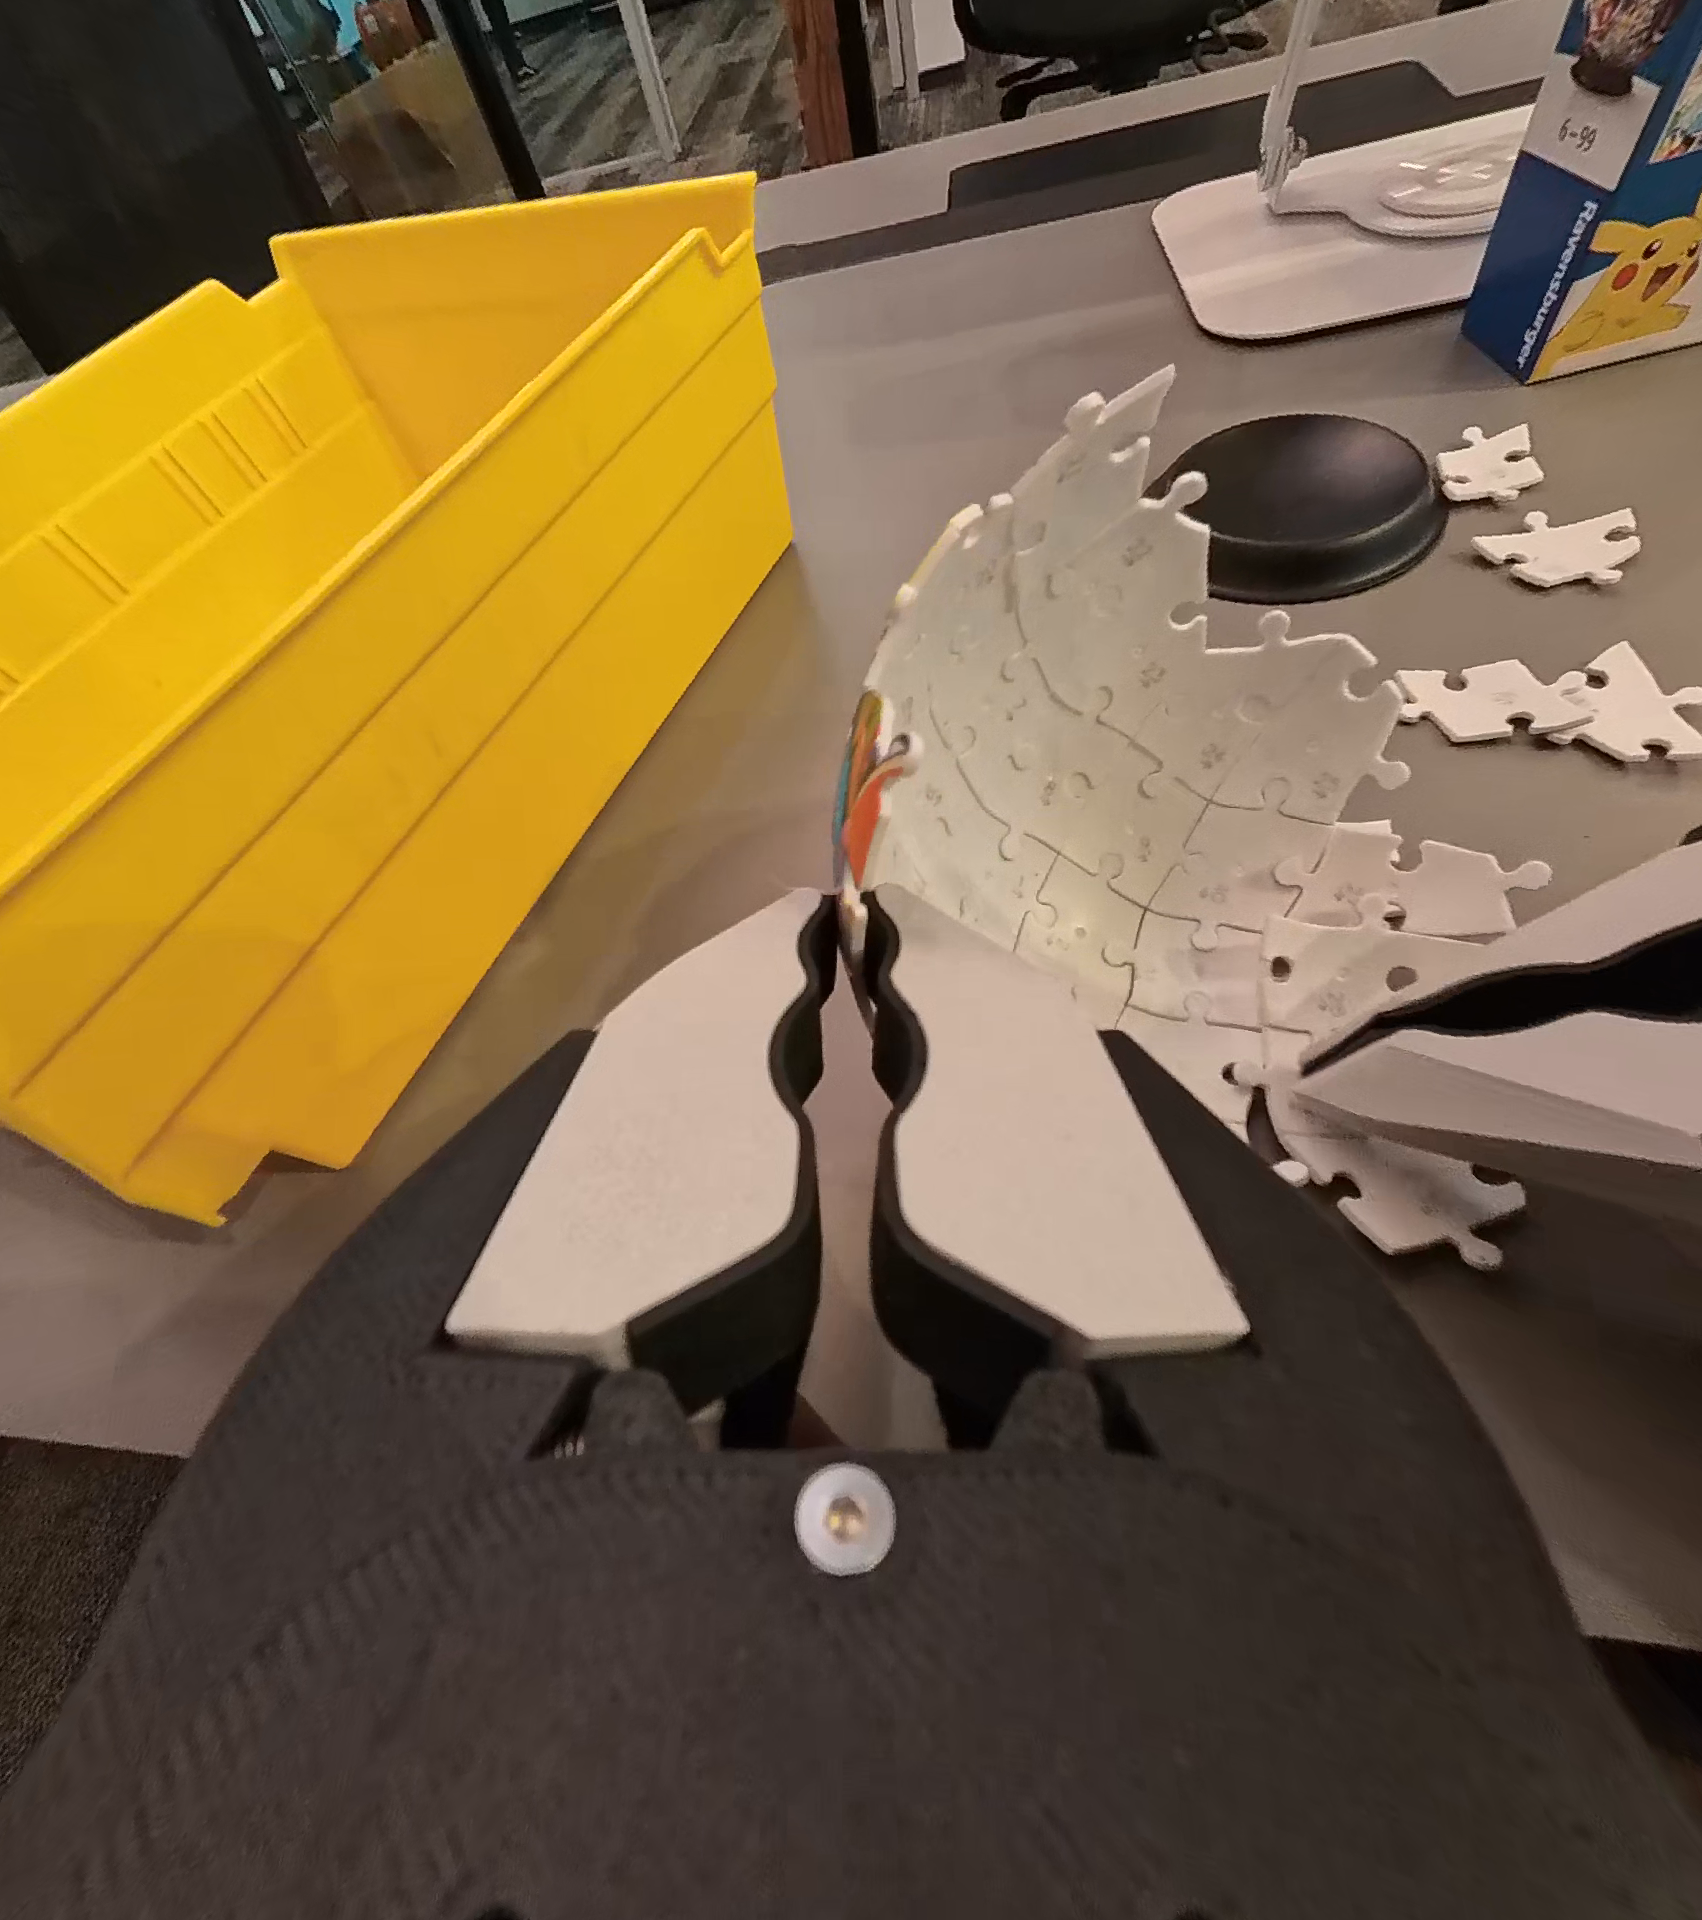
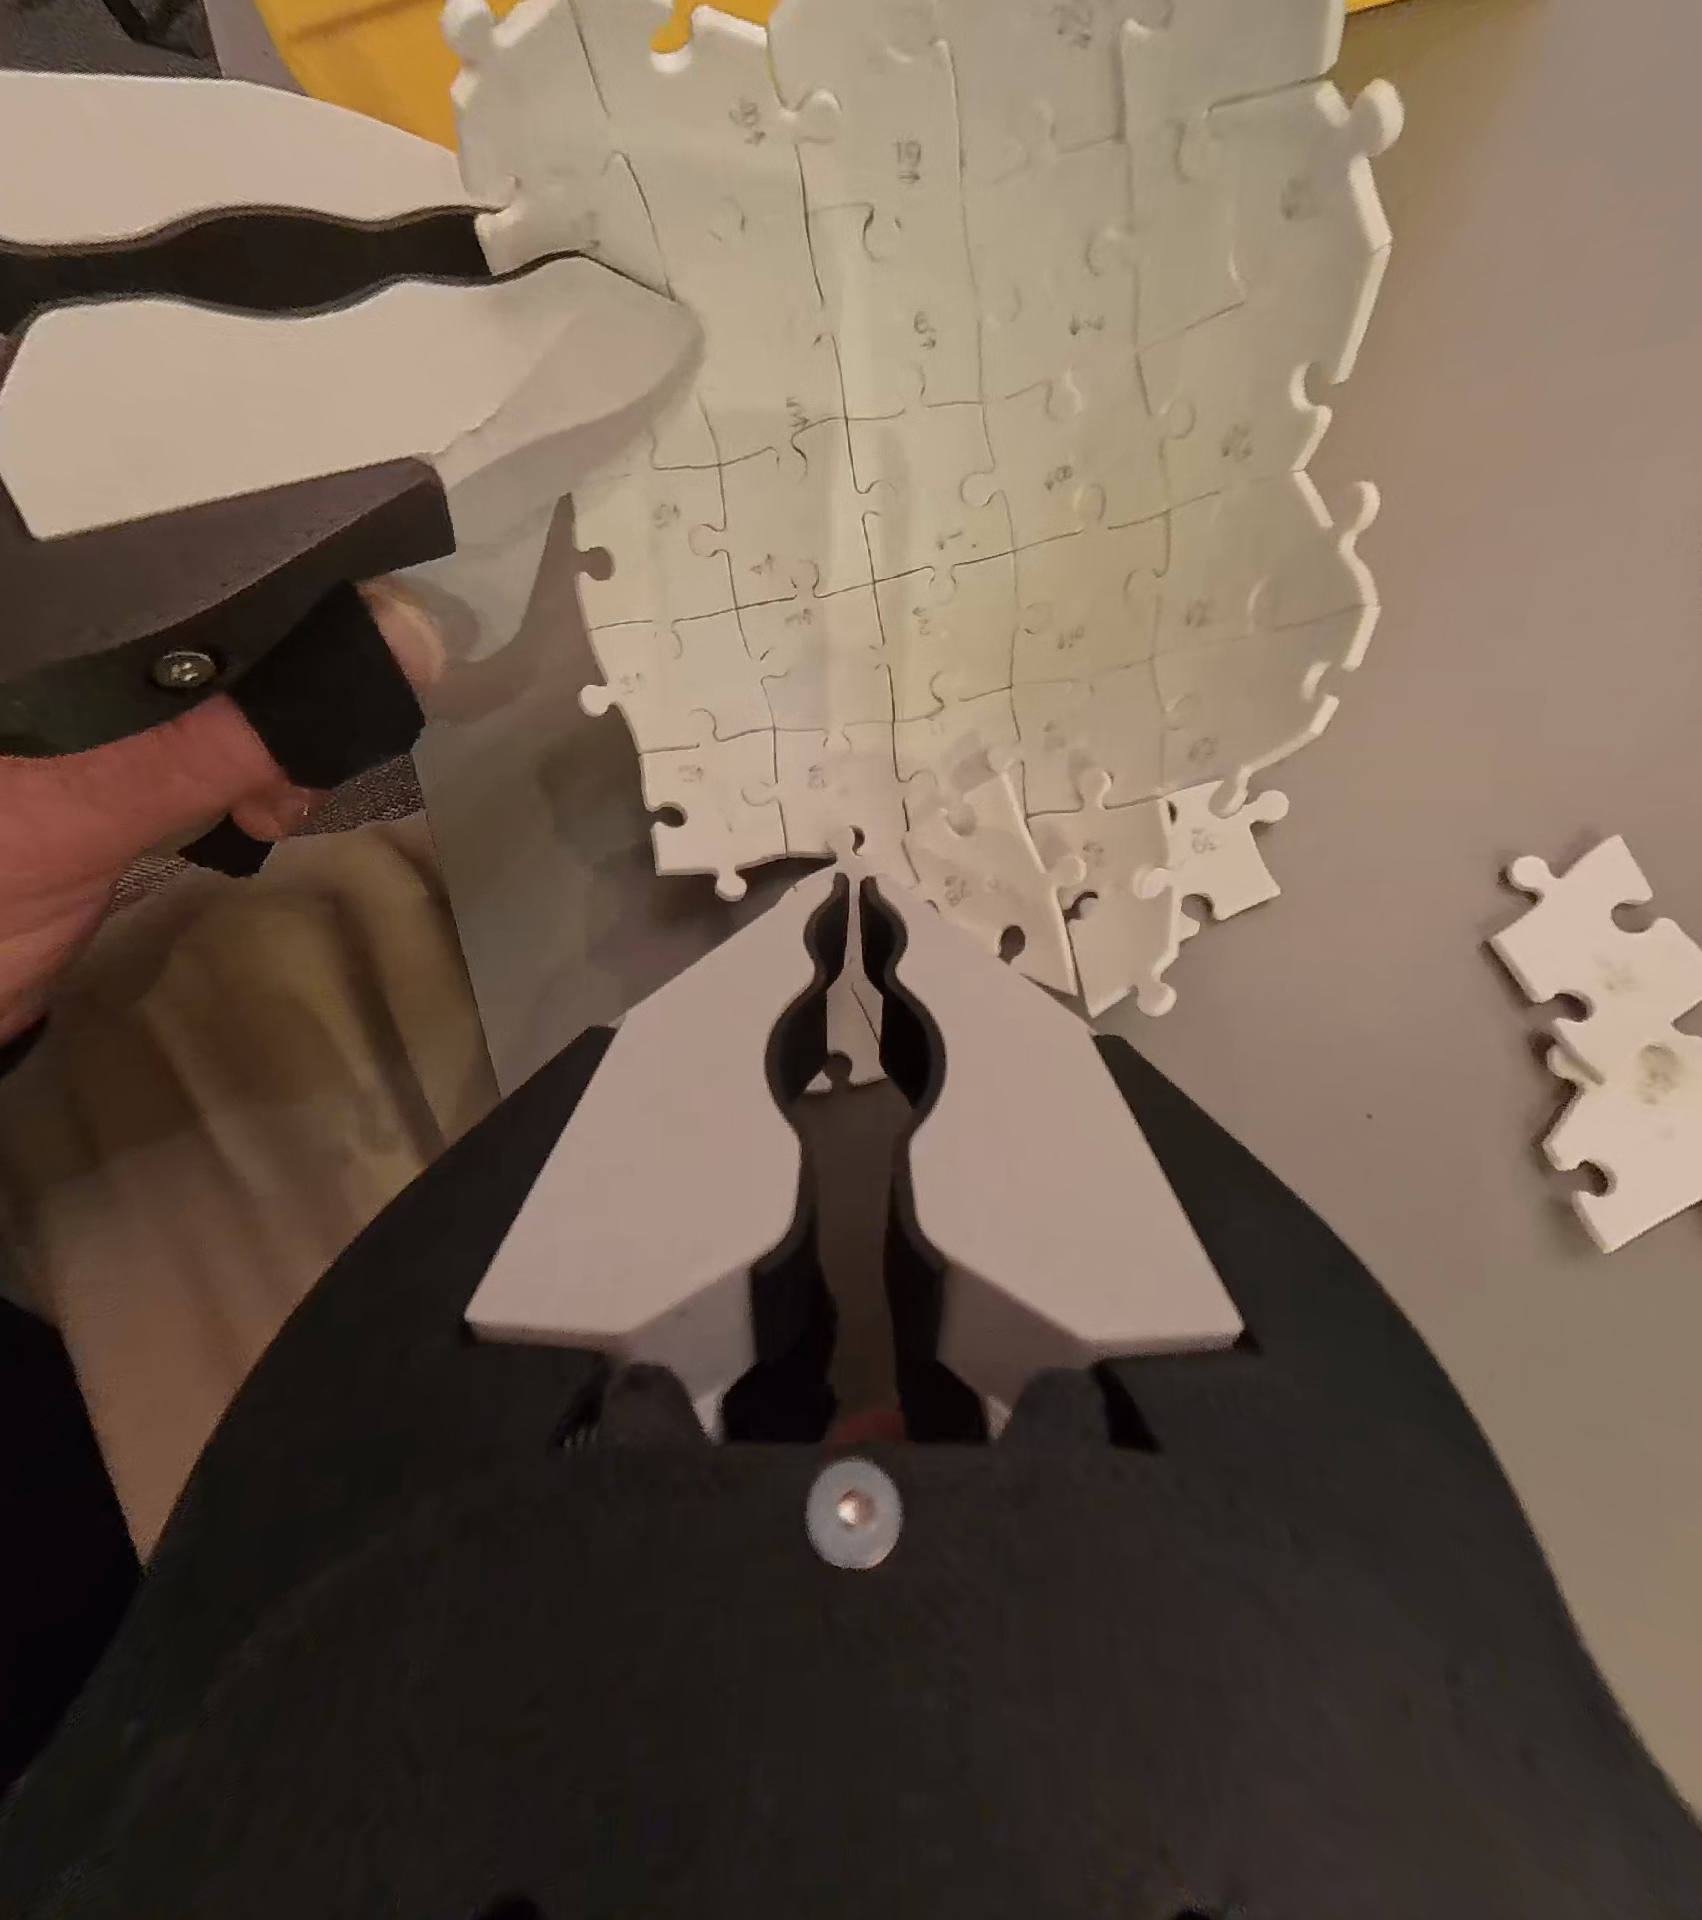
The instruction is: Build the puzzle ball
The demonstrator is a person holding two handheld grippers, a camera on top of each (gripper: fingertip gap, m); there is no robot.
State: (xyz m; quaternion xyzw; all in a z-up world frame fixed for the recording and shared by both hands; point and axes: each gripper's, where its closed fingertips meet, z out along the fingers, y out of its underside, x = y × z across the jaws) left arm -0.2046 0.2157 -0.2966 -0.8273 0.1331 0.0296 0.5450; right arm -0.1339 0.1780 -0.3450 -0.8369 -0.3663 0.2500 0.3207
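The partly built puzzle ball (image 1: 1117,748) is a curved shell of joined pieces, white inside and coloured outside, held above the grey table (image 1: 618,935). My left gripper (image 1: 852,914) is shut on the shell's edge; the right wrist view shows it (image 2: 488,244) clamping the shell (image 2: 982,468) at its left rim. My right gripper (image 2: 852,904) is shut on a white puzzle piece (image 2: 842,1029) that stands edge-on between the pads, its tab at the shell's lower edge. The left wrist view shows the right gripper (image 1: 1294,1070) at the shell's near right rim.
A yellow bin (image 1: 359,675) lies tilted on the left. A black dome base (image 1: 1314,509) sits behind the shell. Loose white pieces (image 1: 1553,707) lie to the right and also show in the right wrist view (image 2: 1636,1070). A puzzle box (image 1: 1657,208) and a white stand (image 1: 1346,249) are at the back right. There is about 10 cm between the tips of the two grippers. The right tips stand about 15 cm off the black dome base (image 1: 1314,509).
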